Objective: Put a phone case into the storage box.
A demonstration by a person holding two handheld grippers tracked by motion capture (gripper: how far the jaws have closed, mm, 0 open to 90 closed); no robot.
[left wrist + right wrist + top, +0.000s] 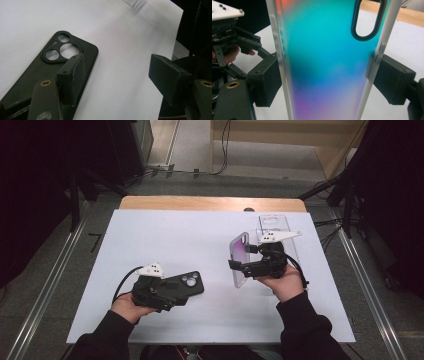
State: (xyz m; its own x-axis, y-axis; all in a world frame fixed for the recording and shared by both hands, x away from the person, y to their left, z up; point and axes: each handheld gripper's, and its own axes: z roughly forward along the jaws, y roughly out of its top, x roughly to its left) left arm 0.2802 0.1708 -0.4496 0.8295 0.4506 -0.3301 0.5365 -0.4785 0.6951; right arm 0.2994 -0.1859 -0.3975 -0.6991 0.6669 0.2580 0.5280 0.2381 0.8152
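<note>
A black phone case (192, 282) (32, 70) lies flat on the white table, camera cutouts facing up. My left gripper (177, 292) (116, 65) hovers over its near end, open. One pad (72, 75) sits above the case's edge and the other pad (167, 77) stands off over bare table. My right gripper (239, 267) (329, 67) holds an iridescent clear-rimmed phone case (239, 250) (324, 50) upright, off the table. Its two pads press on the case's long edges. The left gripper's body (227, 37) shows beyond that case.
A white sheet (175, 240) covers the table, with a wooden edge (210, 203) at the back. A clear plastic box (274, 225) (132, 2) stands behind the right gripper. Dark floor, rails and cables surround the table.
</note>
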